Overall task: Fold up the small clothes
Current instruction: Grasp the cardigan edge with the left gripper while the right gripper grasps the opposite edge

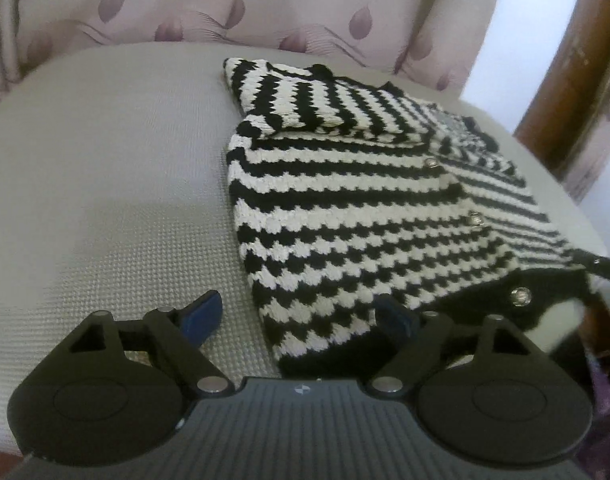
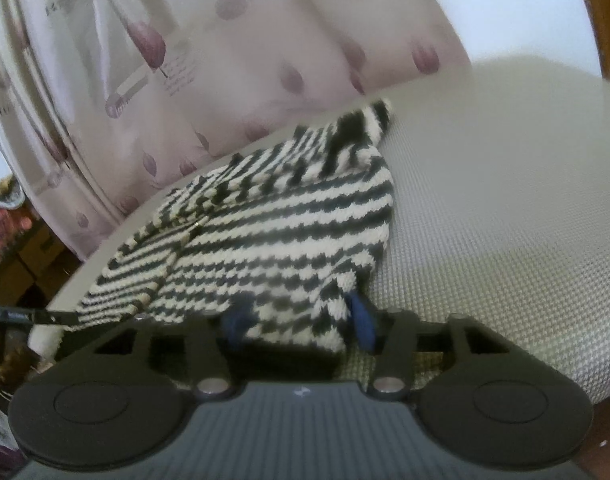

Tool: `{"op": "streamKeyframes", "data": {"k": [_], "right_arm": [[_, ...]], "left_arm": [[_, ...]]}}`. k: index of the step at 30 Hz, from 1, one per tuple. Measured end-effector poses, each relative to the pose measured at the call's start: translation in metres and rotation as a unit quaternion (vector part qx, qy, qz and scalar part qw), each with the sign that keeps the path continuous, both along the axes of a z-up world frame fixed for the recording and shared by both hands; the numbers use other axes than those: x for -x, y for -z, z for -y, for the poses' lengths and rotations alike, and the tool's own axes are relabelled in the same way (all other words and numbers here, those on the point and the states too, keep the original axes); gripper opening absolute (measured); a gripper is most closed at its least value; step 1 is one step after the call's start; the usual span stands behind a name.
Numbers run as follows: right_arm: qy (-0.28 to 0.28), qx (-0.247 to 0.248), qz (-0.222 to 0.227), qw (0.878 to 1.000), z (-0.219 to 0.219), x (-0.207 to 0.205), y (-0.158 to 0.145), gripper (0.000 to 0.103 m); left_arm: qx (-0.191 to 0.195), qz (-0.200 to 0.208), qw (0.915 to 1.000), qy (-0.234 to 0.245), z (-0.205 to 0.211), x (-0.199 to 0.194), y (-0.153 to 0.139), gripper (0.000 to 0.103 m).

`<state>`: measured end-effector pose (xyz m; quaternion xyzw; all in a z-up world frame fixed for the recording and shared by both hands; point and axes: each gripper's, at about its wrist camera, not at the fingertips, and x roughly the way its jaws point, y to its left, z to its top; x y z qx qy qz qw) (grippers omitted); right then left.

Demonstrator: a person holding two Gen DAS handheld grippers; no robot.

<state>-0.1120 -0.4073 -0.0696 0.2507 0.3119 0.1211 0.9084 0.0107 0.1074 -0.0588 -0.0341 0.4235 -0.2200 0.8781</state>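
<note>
While you hold both tools low over grey woven table (image 1: pixel 105 184): item one, black-and-white striped knit cardigan (image 1: pixel 345 208), lying flat, one sleeve folded across chest, silver buttons (image 1: pixel 520 295) along front. Your left gripper (image 1: pixel 299 318): jaws spread wide, right fingertip (image 1: pixel 393 316) over hem, nothing held. Your right gripper (image 2: pixel 299 320): jaws apart, cardigan's near corner between blue fingertips (image 2: pixel 361 316). Backdrop: tulip-print curtain (image 1: pixel 225 4).

Soft daylight, blurry, fisheye-warped edges.
</note>
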Motion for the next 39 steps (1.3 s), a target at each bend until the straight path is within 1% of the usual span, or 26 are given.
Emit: {"op": "streamKeyframes", "data": {"k": [2, 4, 6, 7, 8, 9, 10, 11, 12, 13, 14, 17, 20, 21, 22, 23, 25, 27, 28, 29, 30, 31, 33, 35, 37, 39], "right_arm": [[-0.006, -0.017, -0.004, 1.0, 0.002, -0.001, 0.001, 0.061], [-0.007, -0.024, -0.006, 1.0, 0.002, -0.002, 0.001, 0.062], [-0.01, -0.029, -0.007, 0.999, 0.002, -0.003, 0.002, 0.062], [-0.009, -0.029, -0.007, 0.999, 0.002, -0.004, 0.002, 0.061], [-0.01, -0.027, -0.006, 1.0, 0.001, -0.004, 0.002, 0.06], [-0.01, -0.021, -0.007, 1.0, -0.001, -0.004, 0.002, 0.056], [-0.009, -0.012, -0.011, 1.0, -0.002, -0.005, 0.002, 0.039], [-0.008, -0.008, -0.016, 1.0, -0.003, -0.006, 0.003, 0.028], [-0.005, -0.008, -0.019, 1.0, -0.002, -0.006, 0.004, 0.025], [-0.002, -0.01, -0.022, 1.0, 0.0, -0.006, 0.004, 0.018], [-0.001, -0.017, -0.026, 1.0, 0.002, -0.005, 0.004, 0.015], [0.0, -0.034, -0.027, 0.999, 0.009, -0.004, 0.002, 0.015], [0.001, -0.028, -0.045, 0.999, 0.015, -0.004, -0.003, 0.019], [-0.004, -0.03, -0.048, 0.998, 0.017, -0.002, -0.004, 0.021], [-0.012, -0.033, -0.056, 0.998, 0.017, -0.002, -0.005, 0.03], [-0.022, -0.035, -0.063, 0.997, 0.016, -0.001, -0.005, 0.039], [-0.033, -0.049, -0.063, 0.996, 0.013, 0.005, -0.005, 0.046], [-0.033, -0.055, -0.057, 0.996, 0.007, 0.008, -0.004, 0.046], [-0.034, -0.056, -0.053, 0.996, 0.004, 0.008, -0.003, 0.046], [-0.032, -0.054, -0.047, 0.997, 0.002, 0.008, -0.002, 0.034], [-0.033, -0.054, -0.053, 0.997, -0.001, 0.005, 0.001, 0.021], [-0.03, -0.057, -0.055, 0.996, -0.003, 0.004, 0.003, 0.011], [-0.024, -0.076, -0.045, 0.996, -0.002, 0.004, 0.004, 0.01], [-0.021, -0.114, -0.03, 0.993, 0.004, 0.004, 0.0, 0.01], [-0.021, -0.142, -0.007, 0.99, 0.01, 0.004, -0.011, 0.01], [-0.021, -0.153, 0.009, 0.988, 0.013, 0.0, -0.024, 0.01]], "left_arm": [[0.031, -0.009, 0.9994, 0.012, -0.002, 0.0, 0.0, 0.079], [0.065, -0.024, 0.997, 0.035, 0.0, 0.001, 0.002, 0.068], [0.074, -0.022, 0.9961, 0.042, 0.003, 0.003, 0.004, 0.064], [0.07, -0.015, 0.9966, 0.041, 0.004, 0.005, 0.004, 0.055], [0.069, -0.011, 0.9968, 0.038, 0.004, 0.005, 0.005, 0.045], [0.072, -0.017, 0.9967, 0.033, 0.003, 0.003, 0.008, 0.017], [0.083, -0.023, 0.9961, 0.022, 0.001, 0.001, 0.011, 0.016], [0.102, -0.027, 0.9943, 0.011, -0.002, 0.001, 0.014, 0.016], [0.109, -0.027, 0.9936, 0.006, -0.004, 0.0, 0.014, 0.016], [0.11, -0.022, 0.9937, 0.005, -0.003, 0.002, 0.014, 0.016], [0.107, -0.016, 0.9941, 0.003, -0.001, 0.004, 0.014, 0.015], [0.107, -0.012, 0.9942, 0.005, 0.001, 0.006, 0.013, 0.015], [0.109, -0.023, 0.9938, 0.011, -0.001, 0.003, 0.012, 0.017], [0.111, -0.028, 0.9933, 0.012, -0.002, 0.001, 0.012, 0.019], [0.113, -0.035, 0.9929, 0.014, -0.003, 0.0, 0.012, 0.024], [0.118, -0.04, 0.9921, 0.018, -0.004, -0.001, 0.013, 0.026], [0.126, -0.047, 0.9905, 0.026, -0.005, -0.004, 0.013, 0.037], [0.139, -0.053, 0.9886, 0.028, -0.005, -0.005, 0.014, 0.042], [0.142, -0.053, 0.9881, 0.025, -0.005, -0.005, 0.014, 0.04], [0.142, -0.048, 0.9885, 0.021, -0.004, -0.004, 0.015, 0.037], [0.131, -0.039, 0.9905, 0.009, -0.002, -0.003, 0.015, 0.016], [0.122, -0.034, 0.992, 0.0, 0.0, -0.001, 0.017, 0.013], [0.125, -0.022, 0.9918, -0.016, 0.0, 0.004, 0.016, 0.013], [0.124, -0.007, 0.9919, -0.026, 0.004, 0.008, 0.01, 0.013], [0.146, 0.012, 0.9886, -0.035, 0.004, 0.01, 0.001, 0.013], [0.167, 0.028, 0.9844, -0.047, 0.005, 0.008, -0.009, 0.013]]}}
